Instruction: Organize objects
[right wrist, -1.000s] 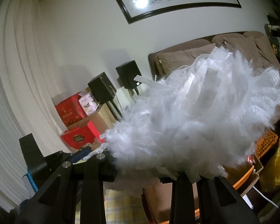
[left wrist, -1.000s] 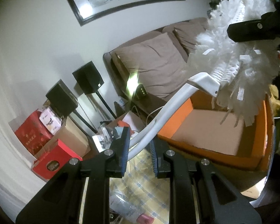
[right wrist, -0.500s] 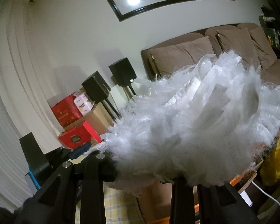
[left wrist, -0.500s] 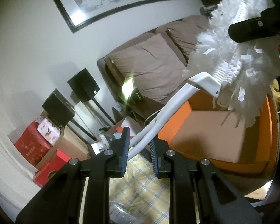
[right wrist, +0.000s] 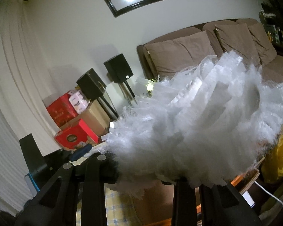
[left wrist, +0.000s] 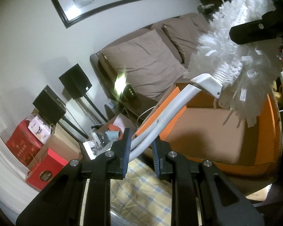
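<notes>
A white duster hangs in the air between both grippers. In the left wrist view its curved white handle runs up from my left gripper, whose blue pads are shut on the handle's lower end. The fluffy white duster head sits at the upper right, with a black finger of my right gripper pressed into it. In the right wrist view the duster head fills the middle and hides the fingertips of my right gripper, which is shut on the fluff.
An open orange box with a brown inside lies below the duster head. A brown sofa, two black speakers on stands, and red and cardboard boxes line the wall. A yellow checked cloth lies beneath the left gripper.
Both grippers keep their hold on the duster. Both views have swung a little, so the sofa and framed picture show more and the red boxes have slid toward the left edge.
</notes>
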Motion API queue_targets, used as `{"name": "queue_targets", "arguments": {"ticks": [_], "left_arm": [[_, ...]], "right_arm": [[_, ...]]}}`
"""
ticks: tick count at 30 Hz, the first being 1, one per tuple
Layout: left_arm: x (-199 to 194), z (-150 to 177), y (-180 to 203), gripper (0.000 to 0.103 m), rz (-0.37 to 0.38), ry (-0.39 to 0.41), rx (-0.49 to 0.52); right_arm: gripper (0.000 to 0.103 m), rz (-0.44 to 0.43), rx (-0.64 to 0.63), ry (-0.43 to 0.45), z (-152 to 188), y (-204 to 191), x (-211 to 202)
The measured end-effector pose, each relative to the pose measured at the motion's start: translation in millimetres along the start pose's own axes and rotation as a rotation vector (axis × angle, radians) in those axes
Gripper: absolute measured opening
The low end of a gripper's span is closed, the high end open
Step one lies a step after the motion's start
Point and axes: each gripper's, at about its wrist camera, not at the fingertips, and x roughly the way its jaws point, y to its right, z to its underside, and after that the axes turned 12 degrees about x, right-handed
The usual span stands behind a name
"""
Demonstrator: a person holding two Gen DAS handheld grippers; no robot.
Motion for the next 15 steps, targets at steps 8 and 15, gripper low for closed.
{"name": "queue_targets", "arguments": {"ticks": [8, 15], "left_arm": [[3.0, -1.2, -3.6, 0.021, 0.039, -0.011, -0.036], [3.5, -1.6, -8.3, 0.022, 0.107, -0.029, -0.090]], "right_arm": [[0.031, 0.003, 0.012, 0.012, -2.0, 4.2, -1.4], [0.030, 0.005, 0.007, 0.026, -4.0, 5.3, -4.6]]}}
